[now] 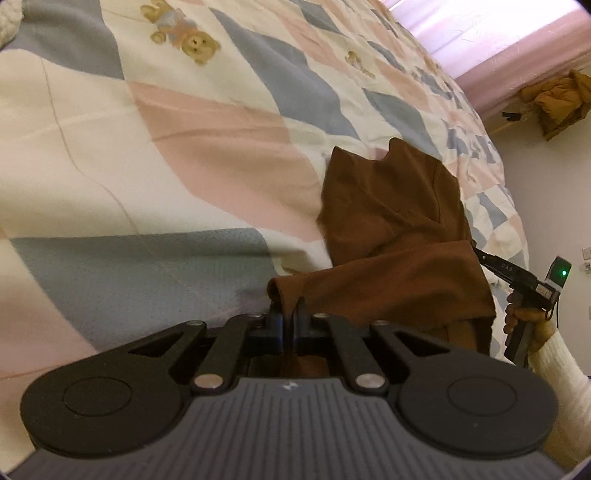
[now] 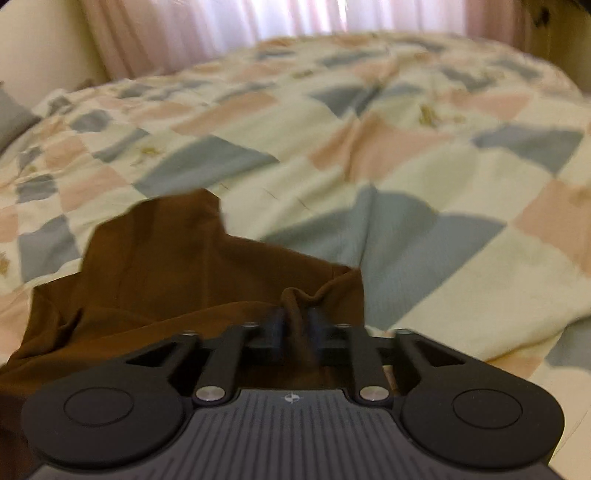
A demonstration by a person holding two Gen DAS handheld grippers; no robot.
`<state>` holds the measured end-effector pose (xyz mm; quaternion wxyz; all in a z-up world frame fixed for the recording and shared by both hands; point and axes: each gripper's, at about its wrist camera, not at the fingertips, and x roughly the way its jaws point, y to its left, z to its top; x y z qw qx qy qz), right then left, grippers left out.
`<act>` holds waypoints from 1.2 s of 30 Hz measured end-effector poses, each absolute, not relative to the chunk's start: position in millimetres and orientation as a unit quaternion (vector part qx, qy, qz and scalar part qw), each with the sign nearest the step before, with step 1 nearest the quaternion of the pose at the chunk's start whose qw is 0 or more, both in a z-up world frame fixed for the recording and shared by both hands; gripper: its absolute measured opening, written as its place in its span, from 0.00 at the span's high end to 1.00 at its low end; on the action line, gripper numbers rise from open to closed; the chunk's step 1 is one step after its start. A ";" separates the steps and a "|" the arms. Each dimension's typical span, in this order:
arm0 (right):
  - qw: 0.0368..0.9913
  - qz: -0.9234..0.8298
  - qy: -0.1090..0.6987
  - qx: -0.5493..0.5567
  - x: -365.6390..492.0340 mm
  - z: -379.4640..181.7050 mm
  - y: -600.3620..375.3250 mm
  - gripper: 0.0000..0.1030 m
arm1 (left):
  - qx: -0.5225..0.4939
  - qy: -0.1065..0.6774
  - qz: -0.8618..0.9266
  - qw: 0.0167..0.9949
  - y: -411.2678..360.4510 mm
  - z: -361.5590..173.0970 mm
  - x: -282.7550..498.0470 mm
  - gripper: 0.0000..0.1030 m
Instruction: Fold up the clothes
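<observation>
A brown garment (image 1: 391, 221) lies on the patchwork bed quilt (image 1: 147, 166), its near edge lifted off the bed. My left gripper (image 1: 288, 314) is shut on a corner of that lifted edge. In the left wrist view the other gripper (image 1: 480, 256) comes in from the right, its tips hidden behind the cloth, held by a hand (image 1: 524, 321) in a white sleeve. In the right wrist view my right gripper (image 2: 297, 317) is shut on a bunched fold of the brown garment (image 2: 166, 258), which spreads away to the left over the quilt (image 2: 406, 166).
A tan jacket (image 1: 561, 103) hangs on the wall at the far right of the left wrist view. Pink curtains (image 2: 258, 26) hang behind the bed. A white knitted item (image 1: 9, 22) sits at the top left corner. A grey pillow (image 2: 11, 114) lies at the left.
</observation>
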<state>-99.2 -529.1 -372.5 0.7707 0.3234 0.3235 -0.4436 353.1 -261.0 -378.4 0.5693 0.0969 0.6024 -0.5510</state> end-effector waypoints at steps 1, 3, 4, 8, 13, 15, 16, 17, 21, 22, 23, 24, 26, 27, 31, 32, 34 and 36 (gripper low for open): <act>0.774 -0.447 0.310 0.324 -100.0 -367.6 -527.6 0.75 | 0.095 0.602 -0.551 0.570 -262.7 -378.7 352.9 0.98; 0.779 -0.455 0.280 0.329 -104.7 -358.8 -521.6 0.75 | 0.097 0.599 -0.548 0.575 -264.6 -378.0 355.0 0.98; 0.780 -0.459 0.265 0.332 -107.2 -354.5 -518.5 0.76 | 0.098 0.601 -0.545 0.577 -264.7 -378.8 357.0 0.98; 0.753 -0.461 0.347 0.316 -89.7 -372.0 -520.3 0.76 | 0.110 0.612 -0.529 0.578 -273.8 -381.0 357.5 0.98; 0.756 -0.506 0.241 0.338 -109.1 -327.4 -490.9 0.46 | 0.108 0.601 -0.568 0.552 -304.1 -339.0 331.3 0.98; 0.759 -0.501 0.223 0.351 -114.5 -316.7 -472.9 0.46 | 0.096 0.587 -0.602 0.533 -320.4 -314.5 311.3 0.98; 0.760 -0.498 0.215 0.358 -116.8 -312.7 -462.7 0.46 | 0.091 0.582 -0.617 0.523 -328.8 -304.8 300.8 0.98; 0.756 -0.498 0.212 0.368 -119.2 -311.8 -454.6 0.46 | 0.093 0.588 -0.622 0.509 -338.5 -309.2 287.1 0.98; 0.732 -0.500 0.215 0.409 -128.8 -317.7 -426.7 0.46 | 0.101 0.610 -0.641 0.455 -377.6 -326.5 232.4 0.93; 0.724 -0.500 0.217 0.422 -131.8 -320.1 -422.1 0.46 | 0.103 0.615 -0.646 0.441 -387.3 -330.9 218.7 0.84; 0.717 -0.498 0.218 0.436 -135.0 -322.1 -418.1 0.46 | 0.105 0.620 -0.650 0.427 -397.1 -335.2 205.0 0.83; 0.709 -0.497 0.219 0.449 -138.2 -324.2 -414.0 0.46 | 0.107 0.624 -0.654 0.413 -406.8 -339.6 191.4 0.83; 0.697 -0.491 0.217 0.476 -143.6 -327.5 -406.2 0.46 | 0.122 0.616 -0.662 0.408 -402.0 -338.8 182.5 0.83; 0.696 -0.483 0.213 0.487 -144.2 -328.2 -401.7 0.46 | 0.134 0.606 -0.665 0.415 -390.3 -334.6 185.6 0.83; 0.691 -0.437 0.196 0.541 -132.1 -334.2 -386.1 0.46 | 0.169 0.569 -0.661 0.460 -336.3 -313.8 216.7 0.82; 0.690 -0.421 0.192 0.556 -126.4 -337.7 -382.4 0.46 | 0.175 0.563 -0.655 0.471 -328.0 -313.7 221.4 0.82; 0.684 -0.408 0.195 0.573 -112.7 -347.2 -377.8 0.46 | 0.177 0.564 -0.645 0.484 -325.0 -319.2 225.8 0.82; 0.672 -0.401 0.195 0.591 -105.1 -355.3 -376.3 0.45 | 0.174 0.560 -0.646 0.488 -326.9 -325.7 226.6 0.82</act>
